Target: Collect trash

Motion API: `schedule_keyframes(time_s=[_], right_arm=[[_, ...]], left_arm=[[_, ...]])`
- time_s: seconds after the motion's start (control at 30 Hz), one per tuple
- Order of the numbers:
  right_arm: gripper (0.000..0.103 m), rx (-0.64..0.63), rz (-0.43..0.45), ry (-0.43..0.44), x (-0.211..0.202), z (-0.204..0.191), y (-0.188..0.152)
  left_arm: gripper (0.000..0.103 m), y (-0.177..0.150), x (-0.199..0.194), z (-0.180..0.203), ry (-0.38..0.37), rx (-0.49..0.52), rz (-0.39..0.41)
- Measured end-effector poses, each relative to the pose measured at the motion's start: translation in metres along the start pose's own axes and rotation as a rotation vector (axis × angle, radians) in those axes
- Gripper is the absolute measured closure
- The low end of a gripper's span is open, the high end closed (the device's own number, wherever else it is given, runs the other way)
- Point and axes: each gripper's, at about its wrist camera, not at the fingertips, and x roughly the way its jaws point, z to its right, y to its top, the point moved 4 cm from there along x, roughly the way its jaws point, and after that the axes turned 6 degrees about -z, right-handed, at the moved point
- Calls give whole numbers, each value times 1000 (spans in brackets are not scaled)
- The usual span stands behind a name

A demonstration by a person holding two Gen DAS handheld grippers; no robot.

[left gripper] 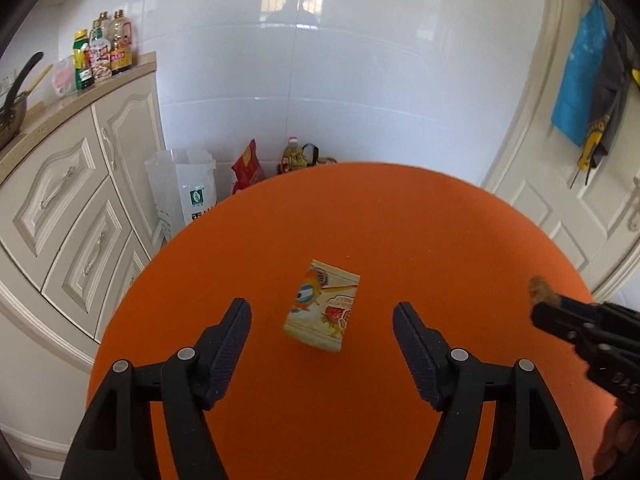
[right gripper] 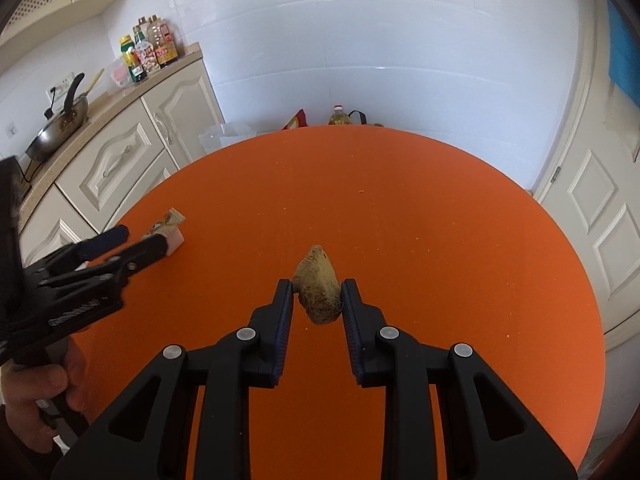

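A small snack wrapper (left gripper: 322,306), cream with a cartoon and a strawberry print, is over the round orange table (left gripper: 360,216). It sits between and just beyond the fingers of my left gripper (left gripper: 321,306), which is open and not touching it. In the right wrist view the wrapper (right gripper: 173,222) shows just past the left gripper (right gripper: 140,239). My right gripper (right gripper: 317,282) is shut on a brown fibrous lump (right gripper: 318,292), held above the table (right gripper: 440,220). In the left wrist view the right gripper (left gripper: 550,312) enters from the right edge with the lump (left gripper: 542,290).
Cream cabinets (left gripper: 80,208) stand left of the table, with sauce bottles (left gripper: 102,52) and a wok (right gripper: 60,128) on the counter. A white bag (left gripper: 184,188), a red bag (left gripper: 248,168) and an oil bottle (left gripper: 294,156) stand on the floor behind. A door (left gripper: 560,200) is at the right.
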Motion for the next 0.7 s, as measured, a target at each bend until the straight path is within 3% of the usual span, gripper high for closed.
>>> schedule_keyframes(time_s=[0.1,0.13,0.37,0.6,0.7], right_arm=[[78,20,4,-8,-2,5,0],[78,26,9,-16,-5,6,0],[78,74,53,-60,-40,19,-13],[78,114,127,-104,-104,38,-54],[78,129,166,-109,-133,55,-76]], left_arm=[[59,10,19,3,-29,-17,-41],[77,16,21,1,-45,-17,-33],[78,25,31,-13,-116,9,-21],[78,-5,-18,3,-169,64,82],[78,-21,-47,27,-193,91,133]])
